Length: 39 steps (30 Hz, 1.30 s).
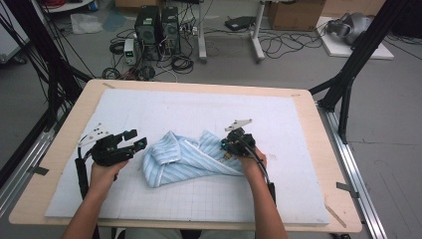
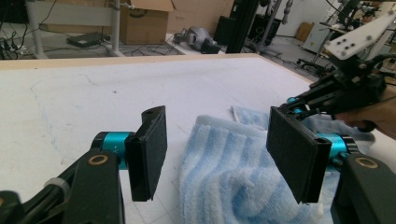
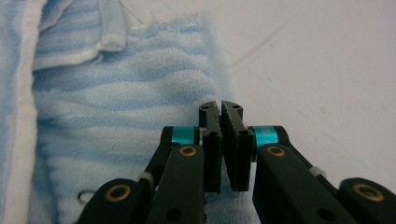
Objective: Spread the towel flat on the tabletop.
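Towel [image 1: 186,158]: light-blue striped w/ white edge, crumpled mid-mat on white grid mat [image 1: 199,114]; no readable label or tag text.
L gripper [image 1: 135,143]: just left of towel, jaws wide apart, nothing between; in left gripper view [image 2: 224,154] the towel lies ahead of the pads.
R gripper [image 1: 226,147]: at towel's right end; in right gripper view [image 3: 221,140] jaws closed together over the cloth; whether cloth is pinched, can't tell.
Writing: cardboard box [image 2: 144,21] behind table, print too blurred to read.
Table [image 1: 318,149]: light wood, under mat.
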{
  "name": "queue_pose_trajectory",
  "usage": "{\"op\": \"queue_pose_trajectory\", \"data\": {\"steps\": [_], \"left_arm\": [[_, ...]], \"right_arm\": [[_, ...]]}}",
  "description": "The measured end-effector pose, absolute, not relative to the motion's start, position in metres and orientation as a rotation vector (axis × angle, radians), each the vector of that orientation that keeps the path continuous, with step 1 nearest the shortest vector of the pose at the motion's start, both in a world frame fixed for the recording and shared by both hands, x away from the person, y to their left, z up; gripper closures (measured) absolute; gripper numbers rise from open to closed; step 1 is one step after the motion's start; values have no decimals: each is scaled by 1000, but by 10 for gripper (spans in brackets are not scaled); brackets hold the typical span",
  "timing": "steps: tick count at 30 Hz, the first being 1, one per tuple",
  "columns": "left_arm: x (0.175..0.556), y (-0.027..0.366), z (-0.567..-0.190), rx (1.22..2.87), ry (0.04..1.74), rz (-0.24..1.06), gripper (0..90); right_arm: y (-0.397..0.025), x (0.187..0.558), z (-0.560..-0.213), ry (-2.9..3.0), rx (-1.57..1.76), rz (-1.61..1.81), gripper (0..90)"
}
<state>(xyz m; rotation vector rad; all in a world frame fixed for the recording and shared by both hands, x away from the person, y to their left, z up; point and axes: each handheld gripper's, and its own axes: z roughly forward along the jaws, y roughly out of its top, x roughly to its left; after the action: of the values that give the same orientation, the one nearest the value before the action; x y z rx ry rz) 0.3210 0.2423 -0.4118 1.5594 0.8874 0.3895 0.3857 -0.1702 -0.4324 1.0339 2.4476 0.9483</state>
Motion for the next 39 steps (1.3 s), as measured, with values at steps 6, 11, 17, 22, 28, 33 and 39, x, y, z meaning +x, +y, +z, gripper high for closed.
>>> {"op": "queue_pose_trajectory", "data": {"steps": [6, 11, 17, 22, 28, 33, 39], "left_arm": [[323, 239, -414, 1578, 892, 385, 385], [325, 234, -413, 1573, 883, 395, 391], [330, 214, -409, 1603, 846, 377, 389], [333, 196, -406, 1637, 806, 363, 390], [335, 150, -411, 1705, 751, 316, 361], [339, 115, -419, 1772, 722, 351, 294], [349, 94, -426, 1859, 728, 359, 241]], "right_arm": [[-193, 361, -424, 2370, 1056, 984, 866], [-210, 339, -420, 2337, 1052, 917, 866], [-237, 302, -424, 2286, 1091, 882, 865], [-248, 285, -425, 2268, 1110, 839, 865], [-259, 281, -418, 2187, 1142, 937, 533], [-266, 295, -413, 2087, 1181, 1034, 405], [-256, 313, -409, 2121, 1124, 1064, 403]]}}
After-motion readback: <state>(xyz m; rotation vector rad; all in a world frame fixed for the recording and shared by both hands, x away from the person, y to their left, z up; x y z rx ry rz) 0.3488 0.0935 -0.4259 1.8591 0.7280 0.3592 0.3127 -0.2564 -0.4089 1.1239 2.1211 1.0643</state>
